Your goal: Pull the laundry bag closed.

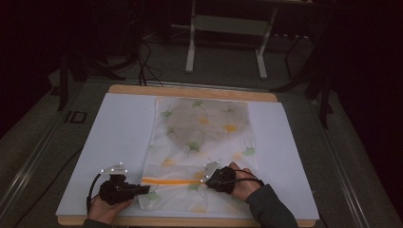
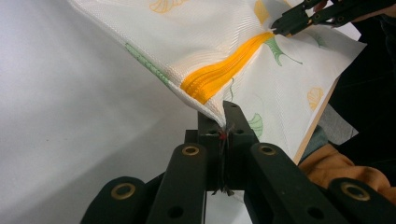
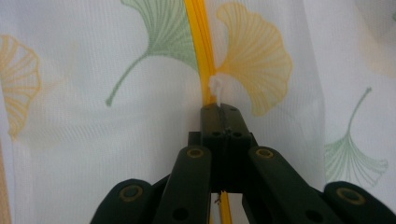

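Note:
A white mesh bag (image 1: 202, 142) printed with green and orange ginkgo leaves lies flat on the table, an orange zipper (image 1: 166, 181) running across its near end. My left gripper (image 1: 142, 190) is shut on the bag's left edge (image 2: 212, 109), just by the end of the zipper (image 2: 224, 72). My right gripper (image 1: 205, 176) is shut on the small white zipper pull (image 3: 217, 88), partway along the zipper (image 3: 201, 37). The right gripper (image 2: 280, 23) also appears at the top of the left gripper view, pinching the zipper.
A white sheet (image 1: 119, 137) covers the wooden table top (image 1: 190, 90). A dark shape shows through the bag's far half (image 1: 204, 121). Beyond the table stands a white metal frame (image 1: 228, 28) with cables on the floor.

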`<state>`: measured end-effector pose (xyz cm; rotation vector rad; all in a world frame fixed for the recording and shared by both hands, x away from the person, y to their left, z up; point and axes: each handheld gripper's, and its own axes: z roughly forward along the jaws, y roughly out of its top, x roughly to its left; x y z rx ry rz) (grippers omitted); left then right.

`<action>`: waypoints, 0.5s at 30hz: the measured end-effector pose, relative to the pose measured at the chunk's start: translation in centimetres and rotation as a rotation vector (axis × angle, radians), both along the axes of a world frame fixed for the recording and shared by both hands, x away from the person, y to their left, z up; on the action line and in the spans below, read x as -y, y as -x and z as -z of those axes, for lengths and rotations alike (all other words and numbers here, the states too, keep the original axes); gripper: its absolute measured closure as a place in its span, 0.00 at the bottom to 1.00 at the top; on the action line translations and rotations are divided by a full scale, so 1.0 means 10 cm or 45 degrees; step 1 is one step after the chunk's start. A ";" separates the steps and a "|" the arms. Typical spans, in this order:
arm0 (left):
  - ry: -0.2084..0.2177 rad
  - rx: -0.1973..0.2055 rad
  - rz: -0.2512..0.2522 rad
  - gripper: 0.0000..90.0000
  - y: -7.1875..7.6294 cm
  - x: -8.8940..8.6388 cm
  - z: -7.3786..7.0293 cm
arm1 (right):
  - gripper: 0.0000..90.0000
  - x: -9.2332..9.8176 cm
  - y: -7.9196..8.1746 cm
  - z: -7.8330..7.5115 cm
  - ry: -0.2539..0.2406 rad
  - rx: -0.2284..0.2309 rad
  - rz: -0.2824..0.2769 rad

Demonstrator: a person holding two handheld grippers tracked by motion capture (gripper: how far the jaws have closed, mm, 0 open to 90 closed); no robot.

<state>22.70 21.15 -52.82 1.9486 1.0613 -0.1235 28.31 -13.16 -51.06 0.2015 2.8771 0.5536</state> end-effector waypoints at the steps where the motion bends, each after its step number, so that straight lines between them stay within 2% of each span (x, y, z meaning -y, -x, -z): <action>1: 0.001 -0.001 -0.001 0.98 0.00 0.00 0.00 | 1.00 0.01 0.00 0.00 -0.003 0.002 0.005; 15: 0.003 -0.002 -0.006 0.98 0.00 -0.01 0.00 | 1.00 0.17 0.01 0.00 -0.001 0.005 0.037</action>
